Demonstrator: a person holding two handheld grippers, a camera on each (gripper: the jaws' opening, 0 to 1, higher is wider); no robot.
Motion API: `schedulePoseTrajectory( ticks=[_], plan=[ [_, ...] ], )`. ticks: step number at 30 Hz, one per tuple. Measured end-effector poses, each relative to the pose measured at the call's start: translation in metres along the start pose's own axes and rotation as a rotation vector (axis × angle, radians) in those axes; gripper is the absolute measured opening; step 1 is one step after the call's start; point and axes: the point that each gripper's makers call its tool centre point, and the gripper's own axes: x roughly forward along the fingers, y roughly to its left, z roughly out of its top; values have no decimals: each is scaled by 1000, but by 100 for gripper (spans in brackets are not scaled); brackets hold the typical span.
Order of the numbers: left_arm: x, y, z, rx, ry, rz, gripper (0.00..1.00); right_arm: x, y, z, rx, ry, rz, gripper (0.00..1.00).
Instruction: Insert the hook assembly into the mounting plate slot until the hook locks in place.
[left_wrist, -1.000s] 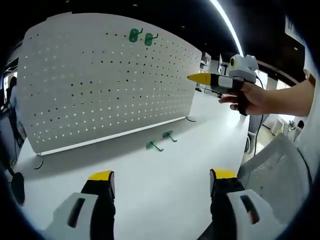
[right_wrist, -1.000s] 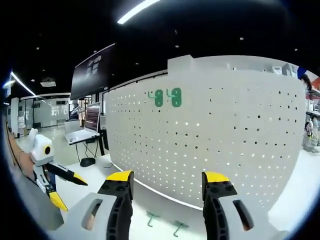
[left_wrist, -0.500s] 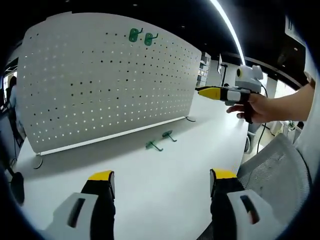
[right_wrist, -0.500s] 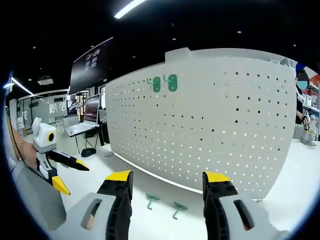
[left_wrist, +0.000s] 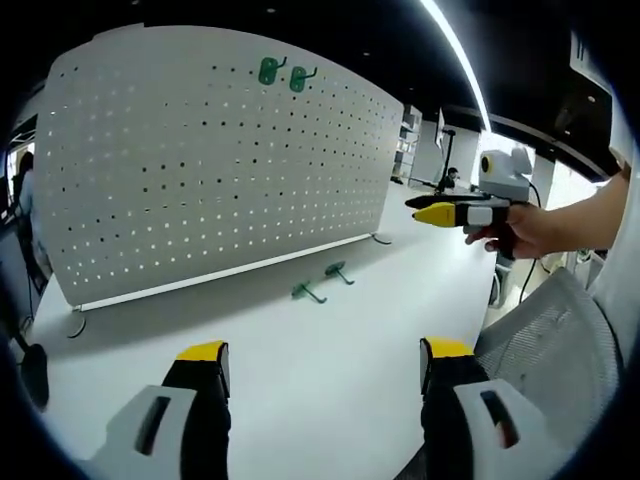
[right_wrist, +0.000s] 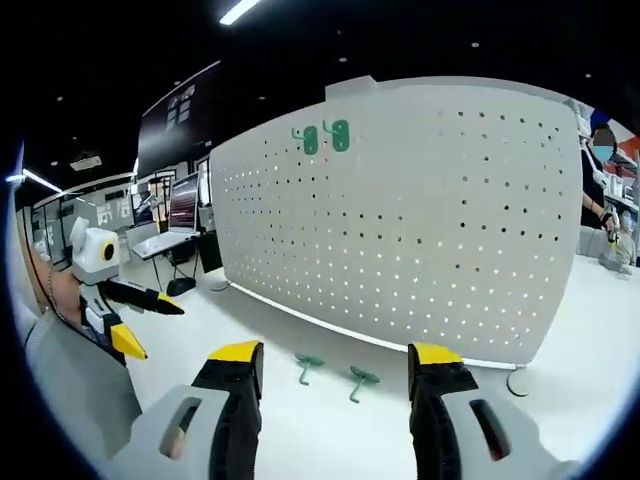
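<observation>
With both the left hand-held gripper (left_wrist: 318, 362) and right hand-held gripper (right_wrist: 335, 362) wide and empty, lower one squarely over 1 of 2 green hooks (right_wrist: 333, 376) on the desk (left_wrist: 330, 350) near the pegboard (right_wrist: 420, 200).

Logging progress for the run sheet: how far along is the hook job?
Done: two green hooks already hang near the top of the pegboard. In hand: nothing; the left gripper and right gripper are both open and empty. Left: two loose hooks lie on the white table below the board, ungrasped.
</observation>
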Motion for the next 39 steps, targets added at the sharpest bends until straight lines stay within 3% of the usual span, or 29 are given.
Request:
schedulePoseTrajectory(
  ticks=[27,39],
  plan=[
    [0,5,2,-22,-10,14,80,-24,7,-52,67,149,24,59],
    [-2,7,2,-31,-14,20,79,-32,14,-61,70,191,53,60]
  ],
)
